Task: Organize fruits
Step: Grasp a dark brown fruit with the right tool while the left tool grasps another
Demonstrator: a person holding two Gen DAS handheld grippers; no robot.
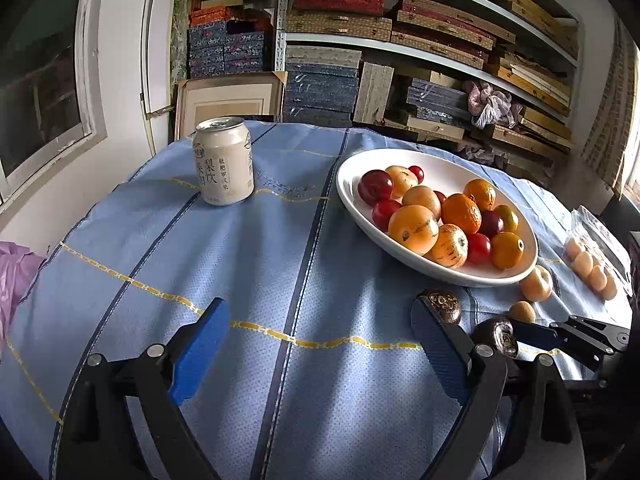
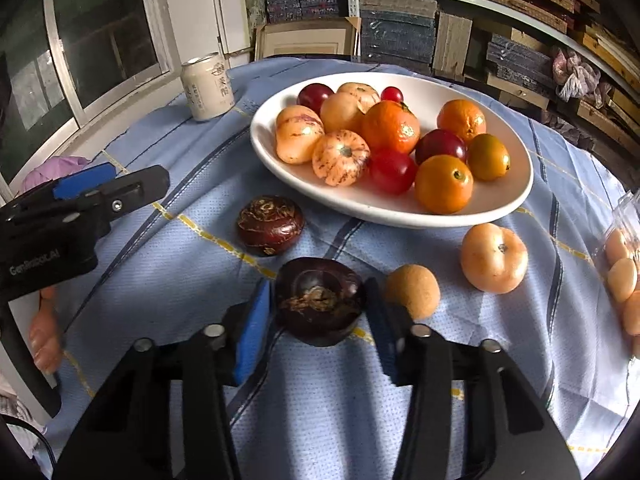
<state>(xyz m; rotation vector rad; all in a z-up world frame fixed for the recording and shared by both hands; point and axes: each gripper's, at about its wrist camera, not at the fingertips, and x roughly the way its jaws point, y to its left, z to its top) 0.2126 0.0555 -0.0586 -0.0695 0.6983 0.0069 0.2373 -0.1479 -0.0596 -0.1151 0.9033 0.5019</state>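
Note:
A white oval plate (image 1: 440, 164) (image 2: 440, 84) holds several oranges, red plums and pale speckled fruits. My right gripper (image 2: 318, 286) is shut on a dark brown fruit (image 2: 320, 300) (image 1: 496, 336) that rests on the blue cloth in front of the plate, with a blue pad against each side. A second dark brown fruit (image 2: 270, 224) (image 1: 442, 304) lies just beyond it to the left. A small tan fruit (image 2: 414, 290) and a peach-coloured fruit (image 2: 494, 258) lie loose to the right. My left gripper (image 1: 320, 352) (image 2: 100, 188) hangs open over bare cloth, holding nothing.
A pale drink can (image 1: 224, 160) (image 2: 206, 86) stands at the far left of the table. A clear pack of tan fruits (image 1: 592, 268) (image 2: 624, 272) sits at the right edge. A purple bag (image 1: 16, 276) lies at the left edge. Shelves of boxes stand behind.

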